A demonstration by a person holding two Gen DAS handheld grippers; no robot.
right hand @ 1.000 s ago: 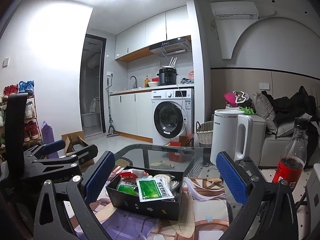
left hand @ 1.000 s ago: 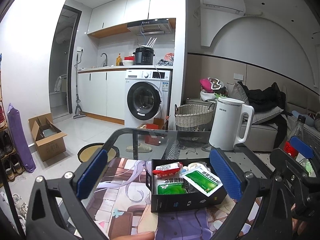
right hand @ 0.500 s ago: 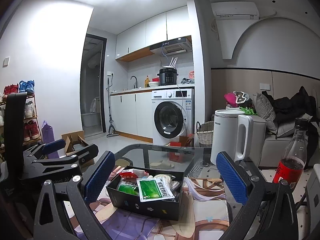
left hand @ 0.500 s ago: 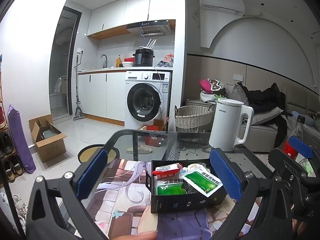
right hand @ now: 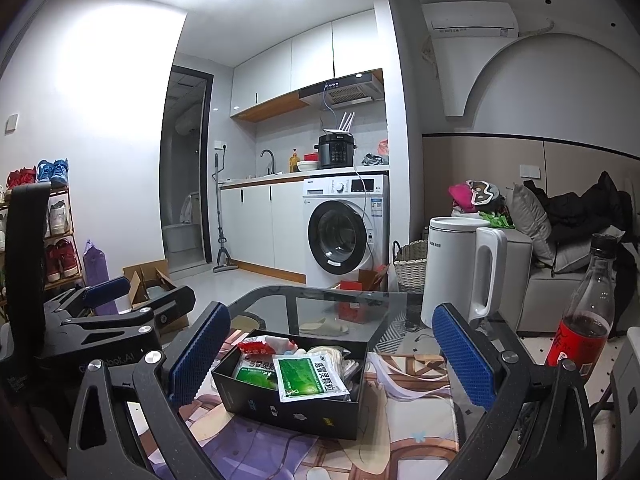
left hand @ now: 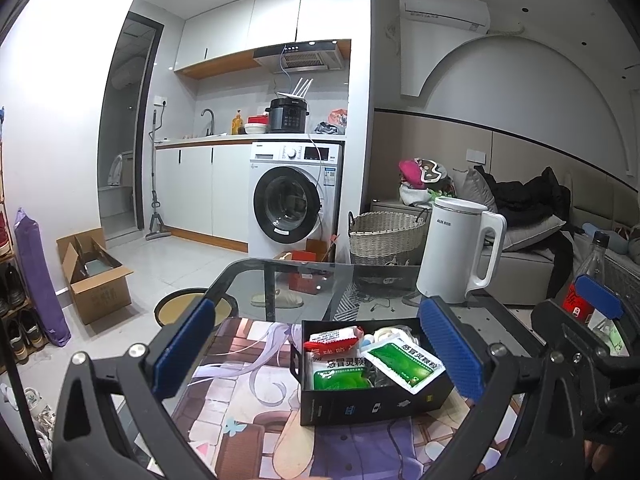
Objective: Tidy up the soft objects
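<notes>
A black open box (left hand: pixel 372 402) (right hand: pixel 288 400) sits on a printed mat on the glass table. It holds soft packets: green sachets (left hand: pixel 404 364) (right hand: pixel 308 376), a red-and-white snack bag (left hand: pixel 334 338) (right hand: pixel 256 348) and white pouches. My left gripper (left hand: pixel 316 354) hovers above and in front of the box, open, nothing between its blue pads. My right gripper (right hand: pixel 330 354) is likewise open and empty over the box. In the right wrist view the left gripper's body shows at the left edge.
A white kettle (left hand: pixel 460 254) (right hand: pixel 464 272) stands behind the box. A cola bottle (right hand: pixel 586 304) is at the table's right. Beyond the table's far edge are a wicker basket (left hand: pixel 384 236), a washing machine (left hand: pixel 294 204), a sofa with clothes and a cardboard box (left hand: pixel 94 272).
</notes>
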